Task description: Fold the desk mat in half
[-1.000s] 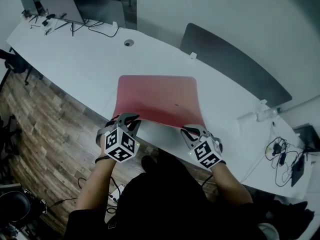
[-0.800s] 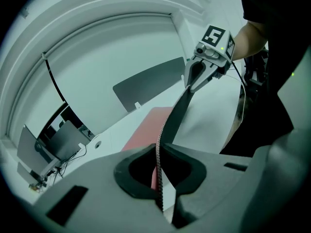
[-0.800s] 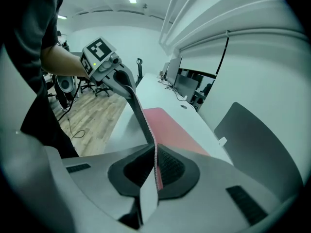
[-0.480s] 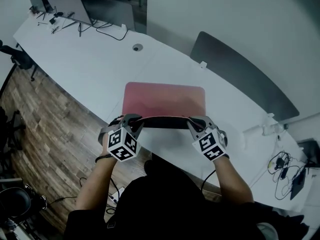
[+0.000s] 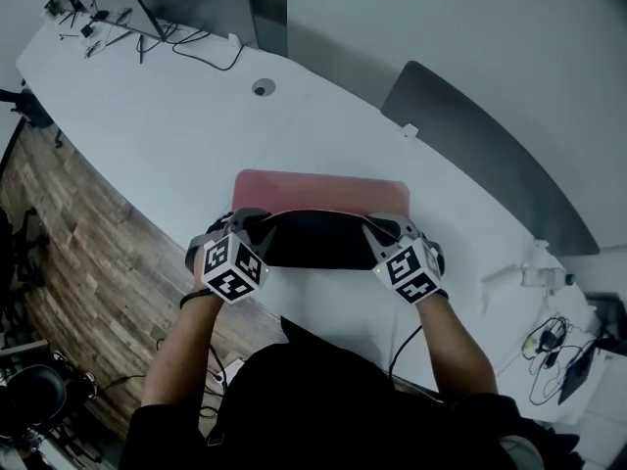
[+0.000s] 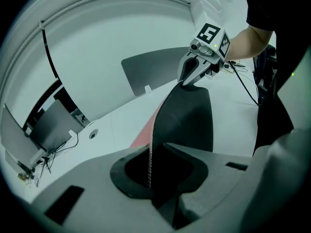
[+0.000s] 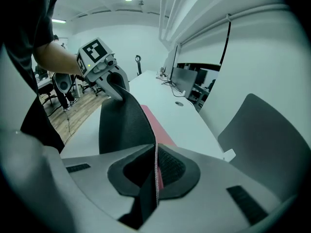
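Note:
The desk mat (image 5: 323, 188) is red on top and black underneath, and lies on the white desk (image 5: 176, 135). Its near half is turned over, so the black underside (image 5: 318, 240) covers most of the red. My left gripper (image 5: 251, 222) holds the lifted edge at its left corner; its jaws have just been opening a little, with the mat's edge (image 6: 150, 159) still between them. My right gripper (image 5: 381, 226) is shut on the right corner, the stitched edge (image 7: 156, 171) running into its jaws. Each gripper view shows the other gripper, the right one (image 6: 187, 79) and the left one (image 7: 113, 84), across the hanging mat.
A dark grey chair back (image 5: 490, 155) stands behind the desk. A cable grommet (image 5: 260, 88) sits beyond the mat, a laptop and cables (image 5: 108, 13) at the far left end. More cables (image 5: 554, 351) lie at the right. Wooden floor (image 5: 59, 243) borders the desk's left edge.
Both grippers moved away from the person, carrying the mat's near edge over the red top. The raised flap has come down forward, and its black underside now hides most of the red.

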### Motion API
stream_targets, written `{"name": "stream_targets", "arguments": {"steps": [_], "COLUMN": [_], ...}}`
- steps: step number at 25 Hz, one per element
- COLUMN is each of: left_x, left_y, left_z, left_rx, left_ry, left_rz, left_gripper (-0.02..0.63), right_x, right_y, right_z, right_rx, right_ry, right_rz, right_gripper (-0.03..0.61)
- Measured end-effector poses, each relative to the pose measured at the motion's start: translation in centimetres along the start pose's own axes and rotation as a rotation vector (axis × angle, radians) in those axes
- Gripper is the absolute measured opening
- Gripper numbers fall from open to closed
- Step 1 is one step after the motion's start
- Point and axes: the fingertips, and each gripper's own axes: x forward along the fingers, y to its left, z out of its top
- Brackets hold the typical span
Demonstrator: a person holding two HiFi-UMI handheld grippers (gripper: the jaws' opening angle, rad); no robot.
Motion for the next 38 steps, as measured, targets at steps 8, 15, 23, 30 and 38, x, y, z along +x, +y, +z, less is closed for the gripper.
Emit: {"name": "stream_targets", "arguments": {"steps": [8, 15, 23, 30, 38], "left_x": [5.4, 8.3, 10.3, 11.1, 11.4], "left_y": [3.3, 4.4, 5.3, 6.2, 7.1], "left_z": [-0.9, -2.0, -2.8, -3.3, -3.0], "left_rx": [-0.019, -0.032, -0.061, -0.082, -0.098], "left_ry": [0.058, 0.087, 0.097, 0.088, 0.056], "left_rz": [-0.037, -0.083, -0.084, -0.053, -0.012], "left_gripper": [0.057, 0.057, 0.084, 0.132, 0.178], "right_x": [5.5, 8.8, 11.2, 12.1, 12.0], "right_y": [-3.5, -5.1, -6.2, -6.5, -7.0], "right_z": [-1.7, -2.8, -3.8, -4.2, -4.5], "right_rx": [0.019, 0.023, -0.015, -0.032, 0.008], "right_ry": [0.026, 0.055, 0.101, 0.118, 0.100], "right_rz": [0.054, 0.084, 0.094, 0.112, 0.120], "right_gripper": [0.025, 0.029, 0.048, 0.057, 0.060]}}
